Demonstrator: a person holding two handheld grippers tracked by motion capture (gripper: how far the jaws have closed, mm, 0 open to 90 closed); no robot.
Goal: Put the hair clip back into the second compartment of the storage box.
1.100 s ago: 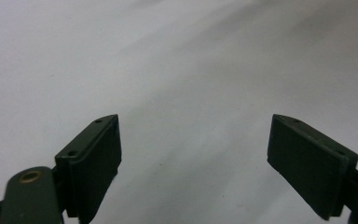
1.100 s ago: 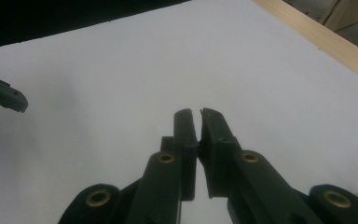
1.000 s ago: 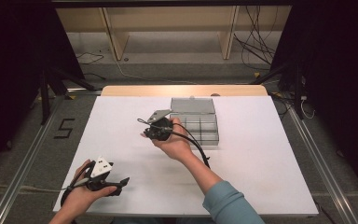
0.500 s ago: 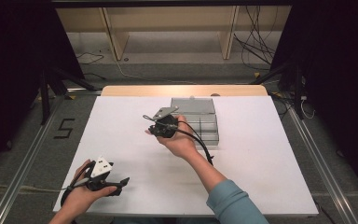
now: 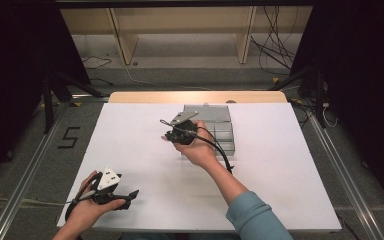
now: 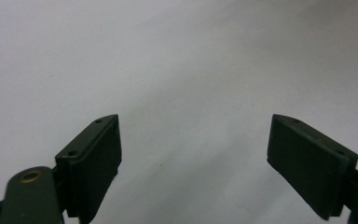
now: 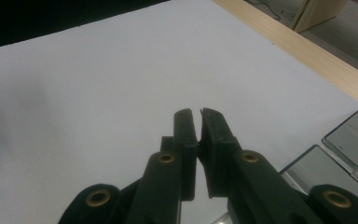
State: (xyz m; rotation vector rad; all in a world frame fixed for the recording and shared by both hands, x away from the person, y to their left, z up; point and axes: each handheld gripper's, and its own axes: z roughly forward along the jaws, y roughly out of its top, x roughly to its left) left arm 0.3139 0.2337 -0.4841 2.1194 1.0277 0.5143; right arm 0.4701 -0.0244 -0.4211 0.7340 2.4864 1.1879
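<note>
i have the right gripper [image 5: 167,125] up over the middle of the white table top [image 5: 280,175], held in the person's right hand [image 5: 196,149], with its black cable looping back along the wrist. in the right gripper view its two black jaws are pressed together with nothing between them, pointing out across the bare white surface toward the far left. the grey three-cornered plate on top of it tilts up toward the far side.

just right of that gripper sits the grey metal compartment tray [image 5: 220,127], toward the far middle of the table, close to the pale wooden strip [image 5: 145,96] along the far edge. the hand and gripper overlap the tray's left side in the high view; i cannot tell whether they touch it. in the right gripper view the tray's shiny grey sections [image 7: 349,135] show at the lower right, beside the jaws.

the left gripper [image 5: 130,196] rests at the near left corner of the table, in the person's left hand [image 5: 87,210]. its jaws stand wide apart over plain white surface, holding nothing. the two grippers are well apart.
</note>
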